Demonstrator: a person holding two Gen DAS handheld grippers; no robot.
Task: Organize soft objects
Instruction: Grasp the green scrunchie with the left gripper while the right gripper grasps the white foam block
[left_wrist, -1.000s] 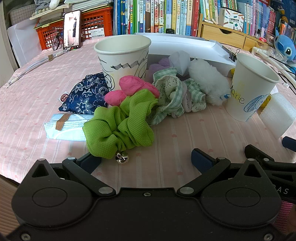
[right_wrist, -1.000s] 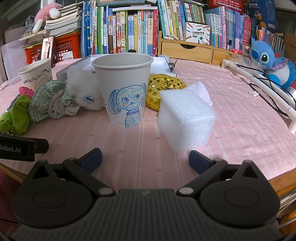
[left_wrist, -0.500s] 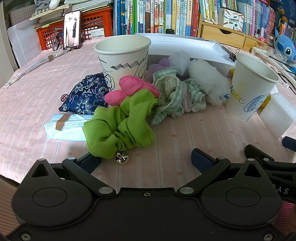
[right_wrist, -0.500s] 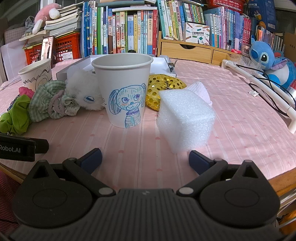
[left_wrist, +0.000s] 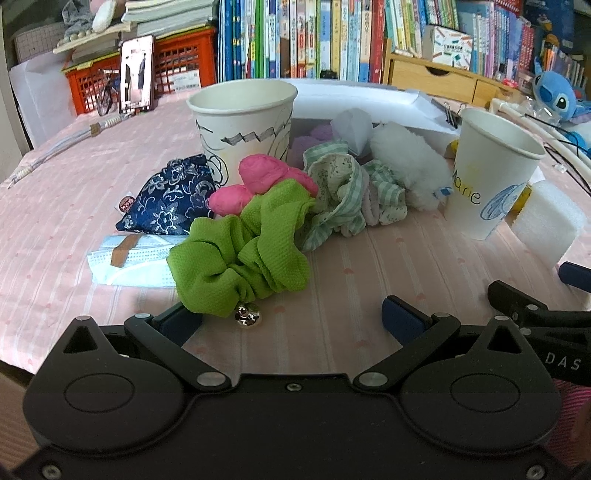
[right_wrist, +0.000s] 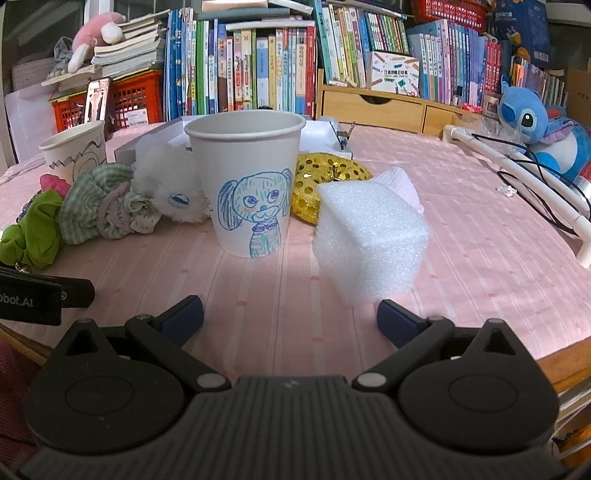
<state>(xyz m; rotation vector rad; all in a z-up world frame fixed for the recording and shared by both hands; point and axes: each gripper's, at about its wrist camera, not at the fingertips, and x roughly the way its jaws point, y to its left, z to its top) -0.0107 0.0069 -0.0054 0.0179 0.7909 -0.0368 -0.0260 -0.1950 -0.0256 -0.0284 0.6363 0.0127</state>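
Observation:
A green scrunchie (left_wrist: 240, 254) with a small bell lies just ahead of my open, empty left gripper (left_wrist: 291, 319). Behind it lie a pink scrunchie (left_wrist: 266, 181), a green-checked scrunchie (left_wrist: 343, 192), a white fluffy toy (left_wrist: 406, 162) and a navy floral pouch (left_wrist: 170, 199). A paper cup with grey marks (left_wrist: 243, 125) stands behind them. My right gripper (right_wrist: 290, 317) is open and empty, in front of a paper cup with a blue dog drawing (right_wrist: 247, 184) and a white foam block (right_wrist: 369, 236). A gold sequin item (right_wrist: 325, 184) lies behind the block.
A face mask (left_wrist: 125, 262) lies left of the green scrunchie. A white box (left_wrist: 369, 103) sits behind the pile. Books, an orange crate (left_wrist: 177, 74) and wooden drawers (right_wrist: 373, 107) line the back. A blue plush (right_wrist: 546, 136) and a white tube with cables (right_wrist: 517, 173) are at the right.

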